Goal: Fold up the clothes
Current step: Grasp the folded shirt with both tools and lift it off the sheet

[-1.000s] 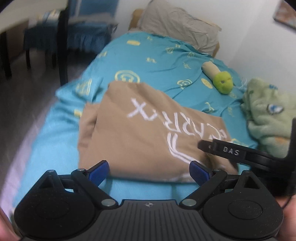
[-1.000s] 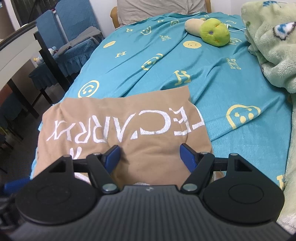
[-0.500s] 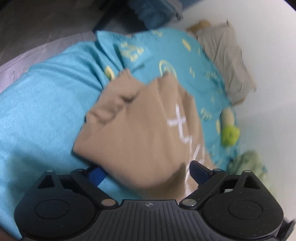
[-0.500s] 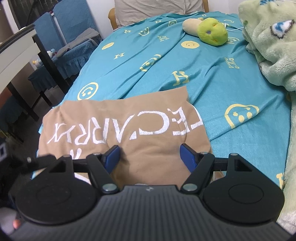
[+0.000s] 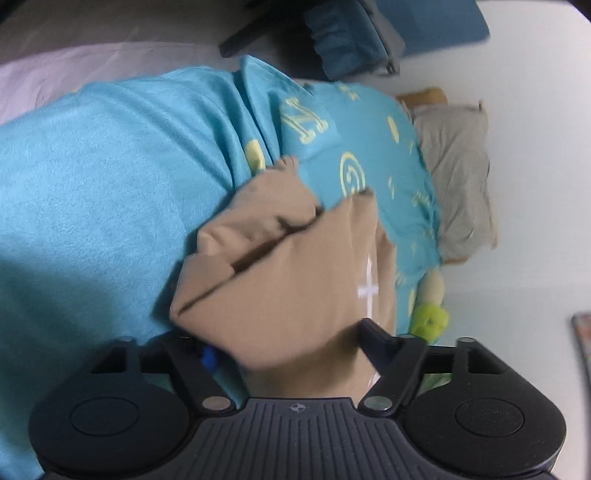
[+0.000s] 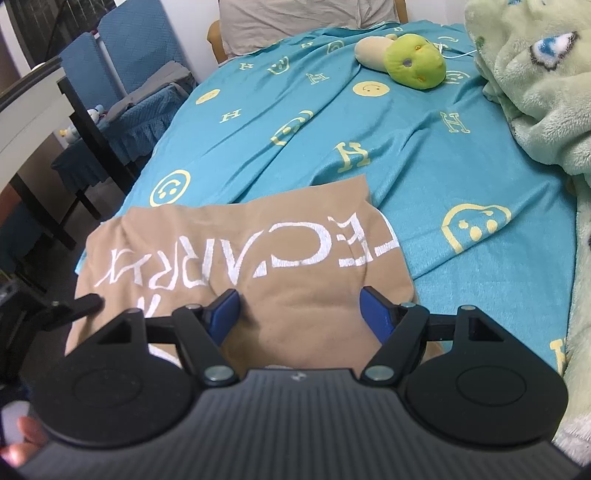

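A tan shirt with white lettering lies folded on the near part of the bed. In the left wrist view the picture is rolled sideways, and the shirt's layered left edge sits between the jaws of my left gripper. Those jaws are closing with the cloth between them, and a wide gap still shows. One black finger of that gripper reaches the shirt's left edge in the right wrist view. My right gripper stands open over the shirt's near edge, its blue pads on flat cloth.
The bed has a teal sheet with yellow prints. A green plush toy lies far back, a fluffy green blanket on the right, a grey pillow at the head. Blue chairs and a dark table stand to the left.
My left gripper has rolled sideways, dropped to the shirt's left edge, and its jaws have narrowed around the cloth. The right gripper has stayed in place.
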Tool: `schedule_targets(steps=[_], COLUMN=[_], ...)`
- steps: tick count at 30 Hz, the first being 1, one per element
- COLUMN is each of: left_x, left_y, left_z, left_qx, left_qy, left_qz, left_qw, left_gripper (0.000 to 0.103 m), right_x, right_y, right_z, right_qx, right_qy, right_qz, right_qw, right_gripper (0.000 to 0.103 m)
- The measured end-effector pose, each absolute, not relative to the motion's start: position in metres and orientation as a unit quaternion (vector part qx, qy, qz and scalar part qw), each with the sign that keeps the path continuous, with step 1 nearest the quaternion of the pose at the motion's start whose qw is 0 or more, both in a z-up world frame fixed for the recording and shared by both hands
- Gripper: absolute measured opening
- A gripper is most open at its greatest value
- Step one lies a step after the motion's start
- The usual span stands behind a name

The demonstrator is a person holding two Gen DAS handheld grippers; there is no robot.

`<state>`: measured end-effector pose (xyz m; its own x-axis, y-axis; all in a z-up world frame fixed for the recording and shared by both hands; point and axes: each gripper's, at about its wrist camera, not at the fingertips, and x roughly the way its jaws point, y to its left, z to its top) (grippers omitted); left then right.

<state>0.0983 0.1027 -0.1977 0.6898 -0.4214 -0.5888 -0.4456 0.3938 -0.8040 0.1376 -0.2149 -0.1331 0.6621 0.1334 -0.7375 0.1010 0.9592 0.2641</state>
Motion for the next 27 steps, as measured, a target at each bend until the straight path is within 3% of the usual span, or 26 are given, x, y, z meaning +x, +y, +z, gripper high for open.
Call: schedule_targets(steps=[7,9,11,13,20,27], left_x=[0.097,0.094,0.091,0.088,0.083,0.082], left_y=[0.1,0.1,0.099,0.097,0.094,0.096], left_z=[-0.186,-0.178,-0.172,-0.166,-0.153,-0.155], left_qx=[-0.523,-0.519,-0.521,-0.521,-0.527,-0.538], left_qy=[0.372,0.362,0.352,0.341,0.316,0.311], left_qz=[0.007,-0.002,-0.012,-0.023,-0.048,-0.052], left_qw=[0.767,0.774,0.778,0.782,0.788,0.782], left_gripper=[0.029,0.027,0.026,0.025,0.023,0.022], right_x=[0.12,0.111,0.104,0.098,0.107,0.111], right_y=[-0.231,-0.24,-0.25,-0.256,-0.229,-0.238], right_z=[-0.111,-0.104,-0.101,-0.102,-0.15,-0.187], right_qx=[0.213,0.275,0.348,0.416,0.538,0.592], right_qy=[0.375,0.364,0.353,0.342,0.424,0.425], right_qz=[0.011,0.04,0.081,0.111,0.189,0.08], right_qw=[0.902,0.889,0.865,0.835,0.704,0.68], right_gripper=[0.074,0.077,0.096,0.103,0.103,0.098])
